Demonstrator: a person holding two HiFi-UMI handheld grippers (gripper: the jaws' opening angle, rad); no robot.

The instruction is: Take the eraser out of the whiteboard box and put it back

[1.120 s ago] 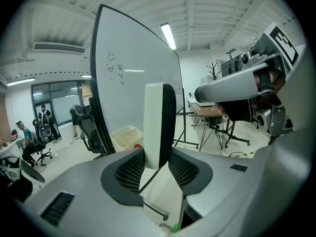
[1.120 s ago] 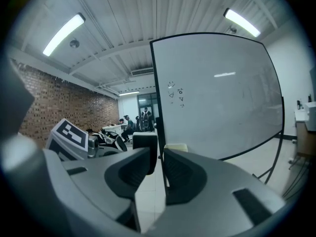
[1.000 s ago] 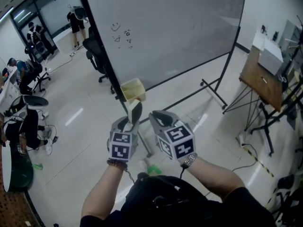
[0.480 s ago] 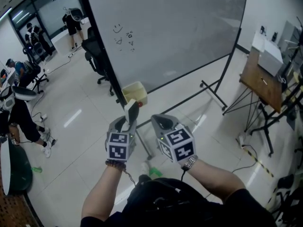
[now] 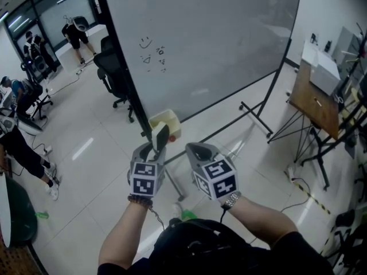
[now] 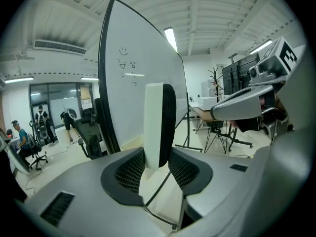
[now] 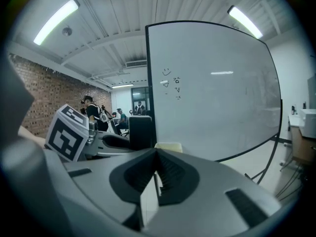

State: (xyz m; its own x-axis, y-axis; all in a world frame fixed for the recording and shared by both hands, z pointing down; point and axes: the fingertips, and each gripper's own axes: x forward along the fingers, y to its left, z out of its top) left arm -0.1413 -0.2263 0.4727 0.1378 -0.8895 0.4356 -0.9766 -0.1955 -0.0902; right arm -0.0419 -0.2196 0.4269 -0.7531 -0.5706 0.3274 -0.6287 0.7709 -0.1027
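A white eraser (image 5: 161, 135) with a black felt face stands upright between the pads of my left gripper (image 5: 156, 146); the left gripper view shows the eraser (image 6: 159, 125) clamped at its lower end. The pale yellow whiteboard box (image 5: 166, 122) hangs at the whiteboard's (image 5: 212, 39) lower left edge, just beyond the eraser's tip. My right gripper (image 5: 195, 150) is beside the left one, shut with nothing in it. Over the closed right gripper (image 7: 157, 169) in its own view, the box (image 7: 169, 146) shows straight ahead.
The whiteboard stand's legs (image 5: 255, 114) spread over the floor to the right. A black office chair (image 5: 112, 73) sits left of the board. A wooden table (image 5: 315, 99) and tripod legs are at the far right. People sit and stand at the far left (image 5: 17, 136).
Both grippers have moved forward toward the whiteboard, so the box now sits right at the eraser's tip. The eraser stays in the left gripper.
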